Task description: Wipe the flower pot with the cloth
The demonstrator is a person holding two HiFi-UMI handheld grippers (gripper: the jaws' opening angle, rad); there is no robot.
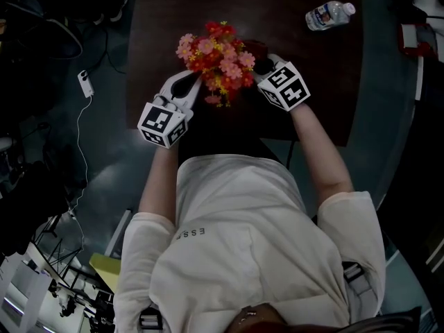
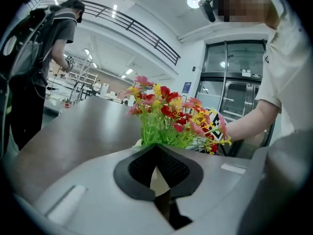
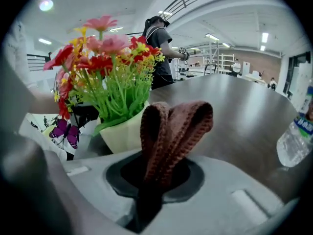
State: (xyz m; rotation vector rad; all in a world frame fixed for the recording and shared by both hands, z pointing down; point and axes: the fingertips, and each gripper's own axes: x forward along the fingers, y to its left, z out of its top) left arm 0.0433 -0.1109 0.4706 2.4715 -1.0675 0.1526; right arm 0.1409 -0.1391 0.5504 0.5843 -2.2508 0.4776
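Brown cloth (image 3: 176, 126) stands looped in the right gripper's (image 3: 161, 173) closed fingers. Flowers (image 1: 218, 61) hide most of the upright flower pot (image 3: 124, 132); the left gripper's (image 2: 157, 151) fingers pinch its rim.

A dark table (image 1: 277, 5) is stretching away ahead of both jaws, with grey floor (image 1: 385, 82) showing round it. Past the left jaws, glass doors (image 2: 234, 92) are standing to the right and a railing (image 2: 137, 26) is running overhead, where ceiling lights (image 2: 194, 2) are shining. Beyond the right jaws a person (image 3: 159, 48) is standing by the table, with shelving (image 3: 215, 58) further back.
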